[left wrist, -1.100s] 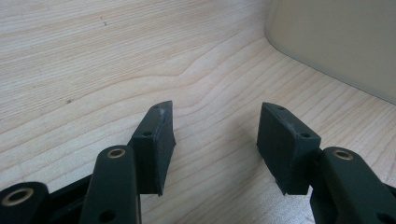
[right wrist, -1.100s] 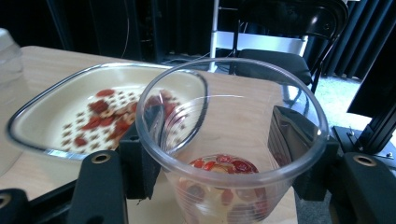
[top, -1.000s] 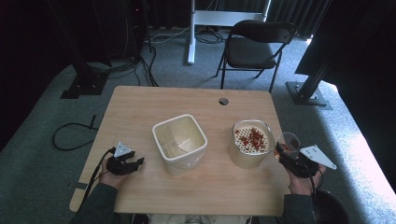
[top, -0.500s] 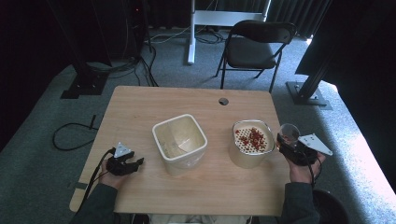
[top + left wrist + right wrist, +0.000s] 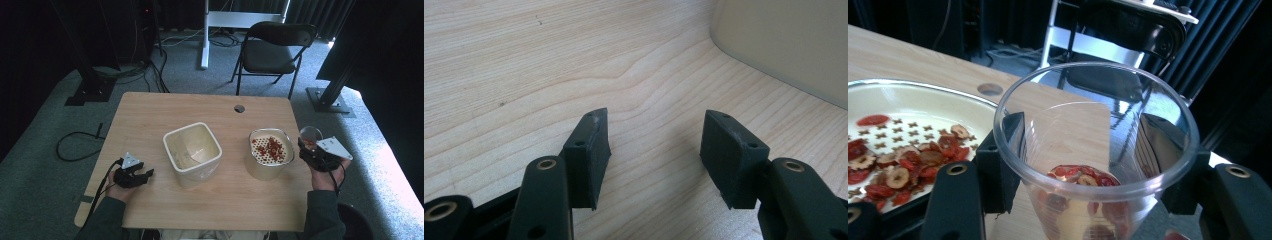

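Observation:
My right gripper point(image 5: 309, 146) is shut on a clear plastic cup point(image 5: 1093, 150), held upright at the table's right edge; a few red dried fruit slices point(image 5: 1080, 176) lie at its bottom. Just to its left stands a metal bowl point(image 5: 270, 152) with a perforated insert, on which more red slices point(image 5: 270, 146) are scattered. In the right gripper view the same bowl point(image 5: 908, 107) sits at the left, close to the cup. My left gripper point(image 5: 142, 176) rests open on the wood at the near left, its pads point(image 5: 589, 150) apart over bare table with nothing between them.
A cream square container point(image 5: 192, 152) stands at mid-table, its corner point(image 5: 784, 45) close ahead of the left gripper. The table point(image 5: 165, 112) has a cable hole point(image 5: 239, 108) near the far edge. A folding chair point(image 5: 275, 50) stands beyond the table.
The right gripper has carried the cup a little up and toward the far side along the bowl's right flank. The left gripper has stayed put.

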{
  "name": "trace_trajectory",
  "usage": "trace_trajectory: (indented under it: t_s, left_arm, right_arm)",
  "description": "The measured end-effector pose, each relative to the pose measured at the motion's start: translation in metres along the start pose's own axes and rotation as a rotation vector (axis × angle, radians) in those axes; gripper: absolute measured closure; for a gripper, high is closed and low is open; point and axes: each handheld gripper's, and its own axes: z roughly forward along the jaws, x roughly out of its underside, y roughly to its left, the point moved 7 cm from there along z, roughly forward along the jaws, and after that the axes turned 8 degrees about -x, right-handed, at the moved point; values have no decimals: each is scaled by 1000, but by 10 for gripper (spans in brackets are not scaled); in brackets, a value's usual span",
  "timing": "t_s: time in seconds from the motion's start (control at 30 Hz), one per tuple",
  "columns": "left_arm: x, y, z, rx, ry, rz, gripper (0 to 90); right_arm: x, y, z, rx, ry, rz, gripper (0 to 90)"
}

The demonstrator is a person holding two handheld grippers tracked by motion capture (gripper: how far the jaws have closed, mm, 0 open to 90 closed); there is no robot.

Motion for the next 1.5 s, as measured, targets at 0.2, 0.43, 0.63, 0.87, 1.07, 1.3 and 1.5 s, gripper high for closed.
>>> trace_trajectory:
  t_s: [0.2,0.43,0.63,0.87,1.07,1.3,1.5]
  left_arm:
    - [0,0,0,0,0,-2,459]
    - [0,0,0,1,-1,-3,459]
    - [0,0,0,1,-2,-3,459]
    - [0,0,0,2,-2,-5,459]
    - [0,0,0,2,-2,-5,459]
    - [0,0,0,3,-1,-5,459]
    - [0,0,0,2,-1,-4,459]
  right_arm:
    - [-6,3,1,-9,8,-24,372]
    - [-15,9,3,-3,45,-128,372]
    - [-21,12,4,3,69,-200,372]
    - [-24,17,8,37,118,-329,372]
    - [-26,21,10,46,152,-417,372]
    - [-29,24,10,64,205,-528,371]
    - [-32,27,12,85,242,-629,371]
